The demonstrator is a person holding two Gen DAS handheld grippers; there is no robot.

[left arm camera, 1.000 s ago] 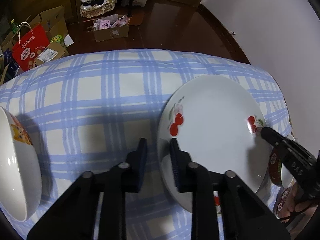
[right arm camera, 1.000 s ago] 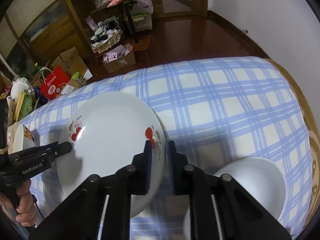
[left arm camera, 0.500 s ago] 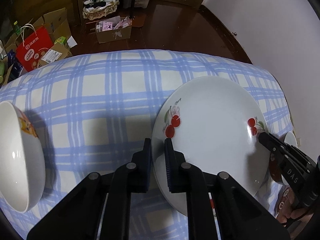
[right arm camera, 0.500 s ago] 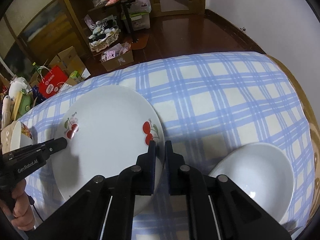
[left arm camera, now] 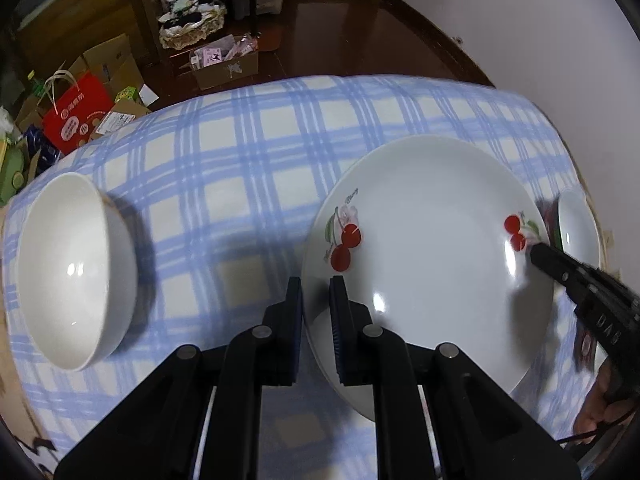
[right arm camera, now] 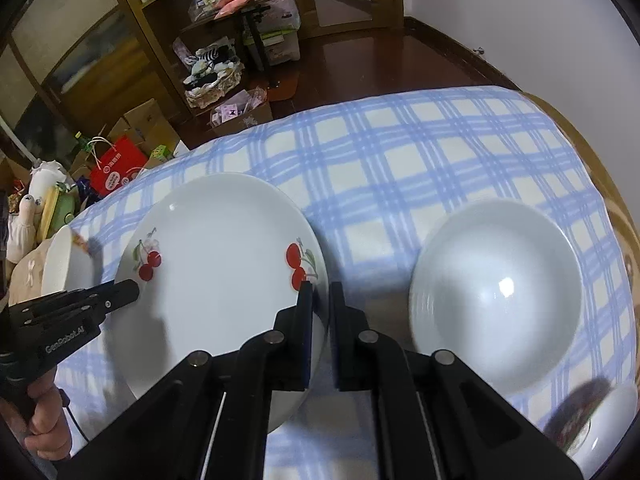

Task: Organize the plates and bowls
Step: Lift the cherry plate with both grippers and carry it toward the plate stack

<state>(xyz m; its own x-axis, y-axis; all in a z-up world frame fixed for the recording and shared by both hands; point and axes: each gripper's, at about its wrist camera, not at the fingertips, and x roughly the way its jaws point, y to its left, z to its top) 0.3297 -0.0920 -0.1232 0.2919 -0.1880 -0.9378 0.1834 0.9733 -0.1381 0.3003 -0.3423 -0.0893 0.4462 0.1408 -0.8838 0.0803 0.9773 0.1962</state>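
A white plate with cherry prints [left arm camera: 432,264] hangs a little above the blue checked tablecloth [left arm camera: 248,152], casting a shadow on it. My left gripper [left arm camera: 316,284] is shut on its left rim. My right gripper [right arm camera: 320,288] is shut on the opposite rim, beside one cherry print. In the right wrist view the plate [right arm camera: 216,264] has the left gripper [right arm camera: 128,292] at its far edge, held by a hand. A deep white bowl [left arm camera: 76,272] stands to the plate's left. A wide white bowl [right arm camera: 496,296] stands to its right.
A dish with a dark pattern [right arm camera: 592,420] lies near the table's front right corner. Beyond the table's far edge are a dark wooden floor, cardboard boxes, a red paper bag [left arm camera: 76,120] and a shelf unit. A white wall runs along the right.
Both grippers' jaws have narrowed onto the plate's rims. The plate and both grippers have shifted together and risen slightly, so the bowls on either side show more fully.
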